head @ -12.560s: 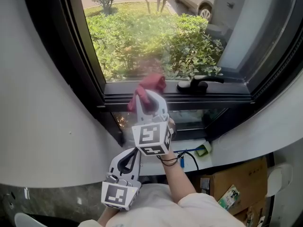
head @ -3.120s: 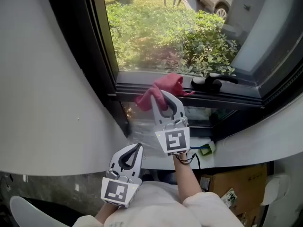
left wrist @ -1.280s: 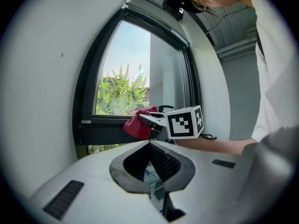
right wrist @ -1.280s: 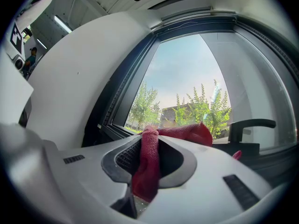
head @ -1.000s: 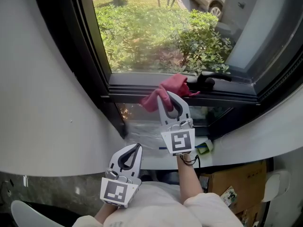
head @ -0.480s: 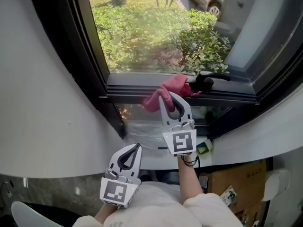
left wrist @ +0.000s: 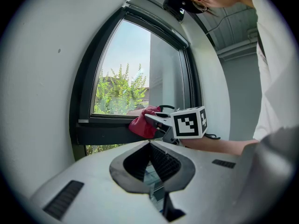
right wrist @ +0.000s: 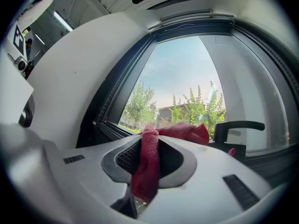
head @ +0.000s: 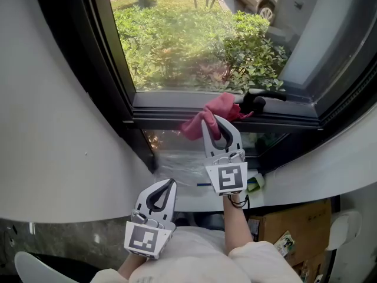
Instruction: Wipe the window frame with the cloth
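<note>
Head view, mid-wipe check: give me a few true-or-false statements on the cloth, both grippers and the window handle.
1. The right gripper is shut on the red cloth. True.
2. The left gripper holds a second cloth. False: its fingers are together on nothing, and it is held low, away from the window.
3. The red cloth is at the bottom rail of the window frame. True.
4. The black handle sits to the left of the cloth. False: in the head view it is just right of the cloth, on the same rail.
</note>
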Motion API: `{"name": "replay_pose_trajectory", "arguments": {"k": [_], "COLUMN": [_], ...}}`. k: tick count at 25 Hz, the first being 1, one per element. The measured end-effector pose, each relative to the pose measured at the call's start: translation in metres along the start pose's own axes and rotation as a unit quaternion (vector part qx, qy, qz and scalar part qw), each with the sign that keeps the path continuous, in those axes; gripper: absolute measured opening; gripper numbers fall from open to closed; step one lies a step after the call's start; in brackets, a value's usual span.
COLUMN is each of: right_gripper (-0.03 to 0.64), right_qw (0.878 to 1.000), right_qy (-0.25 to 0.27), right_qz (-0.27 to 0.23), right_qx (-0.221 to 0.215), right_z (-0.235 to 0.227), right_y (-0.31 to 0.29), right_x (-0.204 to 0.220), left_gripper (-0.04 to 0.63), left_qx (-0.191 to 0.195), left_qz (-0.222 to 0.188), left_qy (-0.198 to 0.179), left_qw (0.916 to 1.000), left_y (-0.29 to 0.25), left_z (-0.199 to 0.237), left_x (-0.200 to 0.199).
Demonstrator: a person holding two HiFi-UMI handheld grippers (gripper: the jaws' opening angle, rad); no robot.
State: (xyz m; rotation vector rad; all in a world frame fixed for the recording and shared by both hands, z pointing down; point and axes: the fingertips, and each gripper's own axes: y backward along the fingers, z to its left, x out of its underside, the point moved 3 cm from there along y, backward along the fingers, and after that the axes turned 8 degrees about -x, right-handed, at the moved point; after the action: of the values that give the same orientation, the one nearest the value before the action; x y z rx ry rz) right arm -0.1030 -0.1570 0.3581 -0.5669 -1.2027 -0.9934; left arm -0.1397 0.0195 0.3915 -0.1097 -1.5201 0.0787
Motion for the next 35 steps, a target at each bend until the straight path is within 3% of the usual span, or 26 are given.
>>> {"name": "replay_pose_trajectory", "arguments": {"k": [35], "right_gripper": [0.083], "right_qw": [0.998], "right_qy": [-0.001], "right_qz": [0.032], "right_qx": [0.051], "right_z": [-0.037], "right_y": [0.032], "right_x": [0.013], "left_gripper": [0.008], "left_qx": [0.003], "left_qz": [0.024], "left_qy": [-0.005], "left_qw": [0.9997], "left_y": [0.001], "left_z": [-0.001], "left_x": [0.005]}}
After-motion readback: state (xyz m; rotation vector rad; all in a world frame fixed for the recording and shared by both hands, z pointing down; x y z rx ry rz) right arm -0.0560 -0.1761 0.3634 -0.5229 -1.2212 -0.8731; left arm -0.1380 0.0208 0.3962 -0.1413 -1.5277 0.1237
